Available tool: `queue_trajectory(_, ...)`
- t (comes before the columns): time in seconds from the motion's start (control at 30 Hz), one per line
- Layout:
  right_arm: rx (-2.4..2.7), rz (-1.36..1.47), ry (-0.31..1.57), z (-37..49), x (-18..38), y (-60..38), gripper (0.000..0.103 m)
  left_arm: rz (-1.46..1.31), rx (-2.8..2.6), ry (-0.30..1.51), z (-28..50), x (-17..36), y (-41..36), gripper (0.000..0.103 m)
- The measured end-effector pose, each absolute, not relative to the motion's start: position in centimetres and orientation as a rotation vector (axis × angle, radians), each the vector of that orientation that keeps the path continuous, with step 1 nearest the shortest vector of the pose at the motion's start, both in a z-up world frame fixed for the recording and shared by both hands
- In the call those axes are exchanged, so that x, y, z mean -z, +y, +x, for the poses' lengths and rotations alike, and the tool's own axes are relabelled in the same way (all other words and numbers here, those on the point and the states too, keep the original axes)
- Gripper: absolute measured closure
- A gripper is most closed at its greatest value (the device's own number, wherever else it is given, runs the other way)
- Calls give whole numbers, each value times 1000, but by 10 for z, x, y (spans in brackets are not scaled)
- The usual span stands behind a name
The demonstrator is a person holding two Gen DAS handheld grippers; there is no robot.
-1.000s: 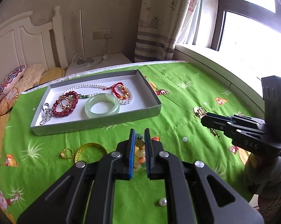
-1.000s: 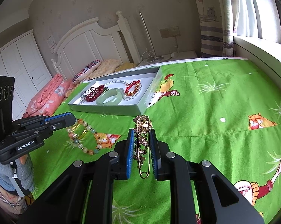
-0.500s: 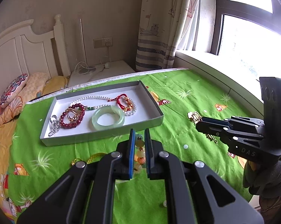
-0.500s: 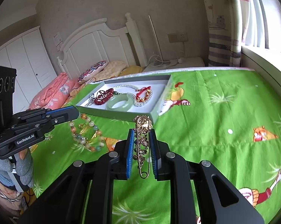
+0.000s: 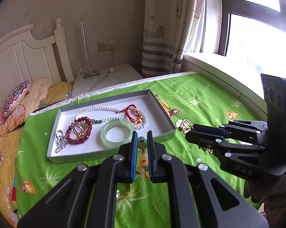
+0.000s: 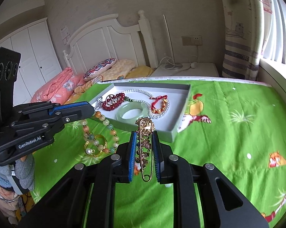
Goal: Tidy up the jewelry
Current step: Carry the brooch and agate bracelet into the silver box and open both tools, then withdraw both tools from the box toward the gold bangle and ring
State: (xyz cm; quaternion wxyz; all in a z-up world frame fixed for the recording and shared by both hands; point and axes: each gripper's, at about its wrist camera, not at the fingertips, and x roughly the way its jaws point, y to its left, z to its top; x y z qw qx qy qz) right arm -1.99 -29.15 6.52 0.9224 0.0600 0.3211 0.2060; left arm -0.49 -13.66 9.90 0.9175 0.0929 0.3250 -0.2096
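Note:
A grey tray on the green bedspread holds a jade bangle, a red bead bracelet, a pearl necklace and a red-and-gold bracelet. My left gripper is shut on a multicoloured bead bracelet, which hangs above the bedspread just before the tray. My right gripper is shut on a gold brooch pin, held in the air near the tray's right corner.
A gold bangle and a loose pearl lie on the bedspread under the bead bracelet. Pillows and a white headboard stand behind the tray. A bedside cabinet and a window sill border the bed.
Both grippers have risen and moved toward the tray with their jewelry. The bead bracelet has lifted off the bedspread and now hangs freely.

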Motion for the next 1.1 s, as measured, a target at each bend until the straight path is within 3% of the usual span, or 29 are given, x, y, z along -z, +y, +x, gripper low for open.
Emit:
queue_trajectory(0.43, -409, 154, 697, 37, -72, -281, 85, 192, 342, 690, 66, -108, -133, 94)
queue_trajectory(0.8, -341, 166, 795, 88, -40, -271, 85, 147, 215, 736, 123, -84, -122, 91)
queue_trajectory(0.83, -332, 168, 801, 89, -37, -271, 84, 133, 193, 737, 124, -81, -117, 79)
queue_trajectory(0.87, -326, 175, 807, 89, -36, -272, 81, 122, 184, 743, 126, -79, -113, 58)
queue_trajectory(0.9, -327, 182, 809, 89, -34, -272, 78, 105, 168, 740, 125, -77, -107, 48)
queue_trajectory(0.93, -326, 189, 806, 87, -34, -274, 67, 99, 154, 731, 124, -77, -102, 34)
queue_trajectory(0.97, -321, 193, 800, 85, -34, -276, 54, 95, 134, 716, 120, -78, -95, 30)
queue_trajectory(1.0, -320, 200, 792, 81, -35, -279, 48, 92, 128, 713, 118, -78, -91, 29)
queue_trajectory(1.1, -337, 208, 772, 72, -41, -284, 46, 61, 101, 712, 105, -81, -70, 20)
